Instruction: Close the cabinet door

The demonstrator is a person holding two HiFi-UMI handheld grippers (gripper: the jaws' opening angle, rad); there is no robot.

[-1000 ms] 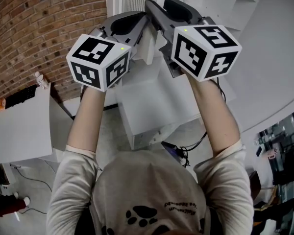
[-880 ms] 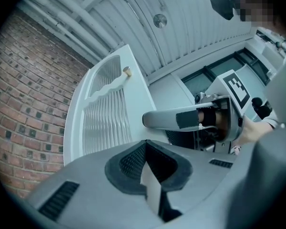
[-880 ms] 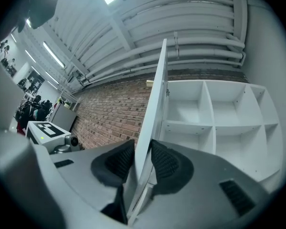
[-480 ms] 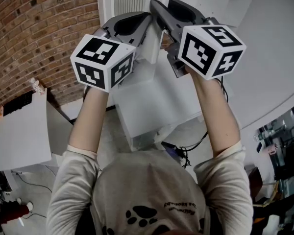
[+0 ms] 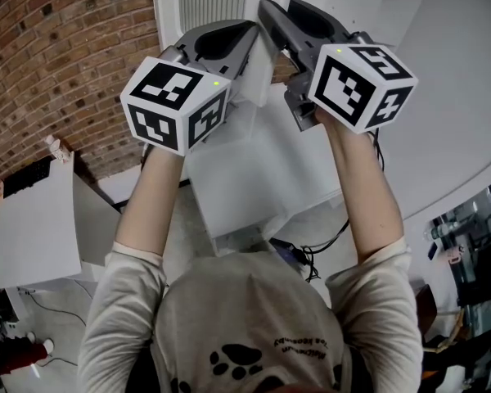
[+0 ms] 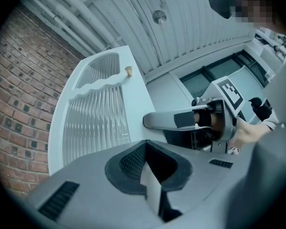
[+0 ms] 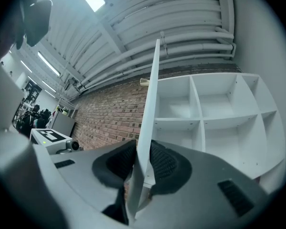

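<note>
Now left gripper (image 6: 150,185) clamps the white ribbed-glass cabinet door (image 6: 97,118); right gripper (image 7: 140,173) jaws, just closing, pinch it too (edge-on).

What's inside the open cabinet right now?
Bare white shelves in the cabinet, nothing on them. The right gripper, jaws just closing on the door, covers the lower part.

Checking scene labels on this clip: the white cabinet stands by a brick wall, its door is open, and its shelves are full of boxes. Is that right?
Not quite: the shelves are empty, showing as bare white compartments in the right gripper view. The rest holds: the cabinet door is open and a brick wall stands beside the cabinet.
</note>
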